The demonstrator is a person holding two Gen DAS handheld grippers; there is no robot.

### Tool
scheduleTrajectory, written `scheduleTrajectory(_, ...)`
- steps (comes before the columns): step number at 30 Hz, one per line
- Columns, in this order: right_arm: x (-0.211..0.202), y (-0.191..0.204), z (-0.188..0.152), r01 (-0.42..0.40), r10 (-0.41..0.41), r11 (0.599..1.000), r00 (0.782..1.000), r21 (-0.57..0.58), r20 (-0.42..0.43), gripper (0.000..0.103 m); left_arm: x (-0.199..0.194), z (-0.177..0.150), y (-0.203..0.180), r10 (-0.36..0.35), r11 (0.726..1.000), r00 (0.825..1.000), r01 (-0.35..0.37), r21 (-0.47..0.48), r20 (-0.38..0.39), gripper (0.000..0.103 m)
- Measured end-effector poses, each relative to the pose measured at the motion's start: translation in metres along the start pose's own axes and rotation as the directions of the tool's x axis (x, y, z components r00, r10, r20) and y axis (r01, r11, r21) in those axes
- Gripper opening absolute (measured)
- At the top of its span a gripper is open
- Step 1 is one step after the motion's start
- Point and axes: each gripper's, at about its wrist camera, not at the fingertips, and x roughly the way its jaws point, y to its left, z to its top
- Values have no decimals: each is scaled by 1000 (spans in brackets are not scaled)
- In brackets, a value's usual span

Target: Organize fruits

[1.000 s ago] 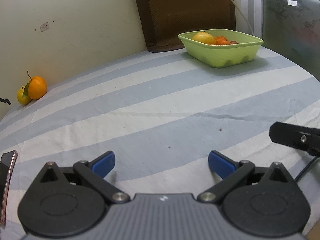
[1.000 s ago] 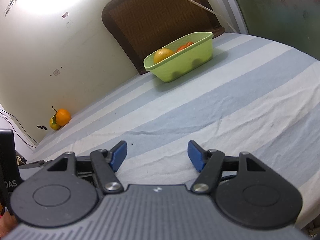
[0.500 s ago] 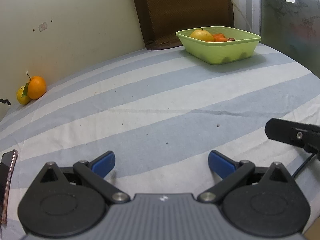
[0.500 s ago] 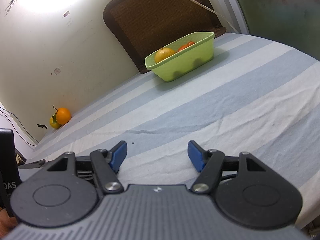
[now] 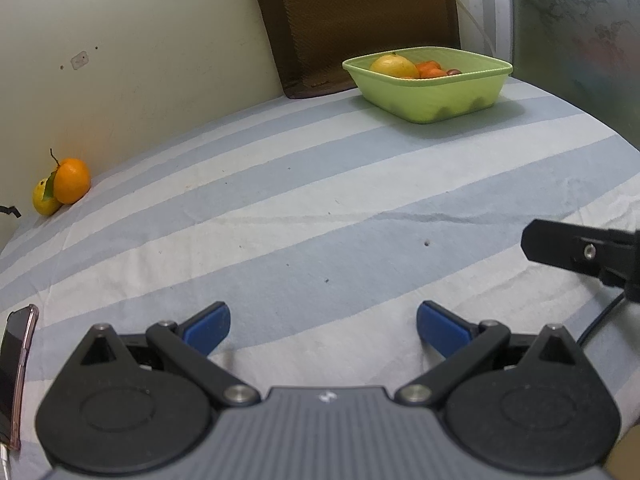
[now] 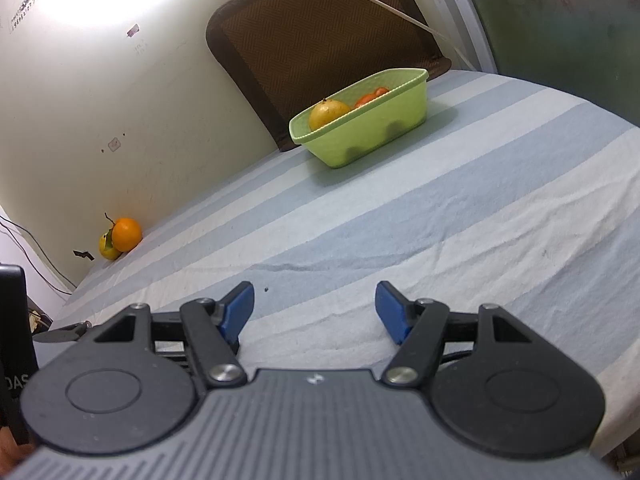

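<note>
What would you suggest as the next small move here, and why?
Probably reach the left claw toward the orange by the wall. It and the yellow fruit behind it lie outside the green basket, which already holds fruit. Both claws are open and empty, and the left seems nearer.

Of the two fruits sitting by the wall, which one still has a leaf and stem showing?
The yellow fruit, partly hidden behind the orange one, has the green leaf against it; the thin stem rises where the two meet, so whose stem it is cannot be told.
</note>
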Motion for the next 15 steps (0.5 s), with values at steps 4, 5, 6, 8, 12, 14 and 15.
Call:
scheduleTrajectory(4, -1, 0, 1, 4, -4, 1000, 1000, -3, 6, 69, -2, -1, -3, -1, 1000, 1000, 1, 17, -3, 103)
scheduleTrajectory(5, -1, 0, 2, 4, -4, 1000, 1000, -3, 8, 69, -3, -1, -3, -1, 1000, 1000, 1, 20, -3, 103)
scheduleTrajectory(6, -1, 0, 1, 4, -4, 1000, 1000, -3, 8, 69, -3, -1, -4, 0, 1000, 1000, 0, 23, -3, 103)
scheduleTrajectory(8, -1, -1, 2, 4, -4, 1000, 1000, -2, 8, 69, -3, -1, -4, -1, 1000, 1000, 1, 25, -4, 103)
scheduleTrajectory(12, -1, 0, 1, 4, -4, 1000, 1000, -1, 6, 69, -2, 0, -4, -2, 1000, 1000, 2, 25, -7, 103)
scheduleTrajectory(14, 0, 0, 1, 4, -4, 1000, 1000, 0, 5, 69, -2, 0, -4, -1, 1000, 1000, 1, 25, -7, 103)
scheduleTrajectory(15, 0, 0, 1, 5, -5, 1000, 1000, 1, 5, 69, -2, 0, -4, -2, 1000, 1000, 2, 25, -7, 103)
